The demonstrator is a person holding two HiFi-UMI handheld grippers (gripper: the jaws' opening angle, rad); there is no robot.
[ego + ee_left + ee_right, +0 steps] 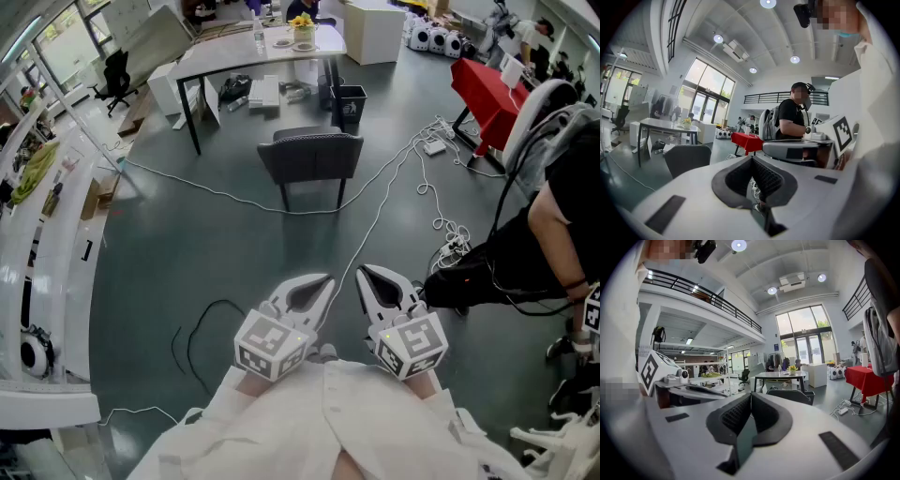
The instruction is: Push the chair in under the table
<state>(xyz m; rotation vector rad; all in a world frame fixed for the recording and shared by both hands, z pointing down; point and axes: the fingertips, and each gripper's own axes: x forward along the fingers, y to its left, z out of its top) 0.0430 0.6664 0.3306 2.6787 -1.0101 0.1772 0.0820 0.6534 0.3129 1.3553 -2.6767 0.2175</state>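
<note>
1. Head view: the chair [312,155] is seen upright on the grey floor, well ahead of both grippers, with its dark backrest turned toward them.
2. The table [234,54] is found beyond the chair, farther from the grippers. The chair is set in front of it, and its seat is not tucked under the white top.
3. The left gripper [322,280] is held low in front of the person. In the left gripper view its jaws are seen closed together with nothing between them.
4. The right gripper [366,273] is held just beside the left one, its jaws likewise pressed together on nothing. Both grippers are pointed toward the chair, and it is touched by neither.
5. A white cable [375,220] is laid across the floor between the grippers and the chair, and it is carried off ahead and to the right.
6. A black bin [350,103] is placed beyond the chair, near the table's right leg.
7. Yellow flowers [303,33] are set on the table top.
8. A red-covered table [483,89] is seen far ahead and to the right of the right gripper, and a person in black [562,220] is seen near on that same side.
9. White shelving [47,244] is ranged along the left of the left gripper.
</note>
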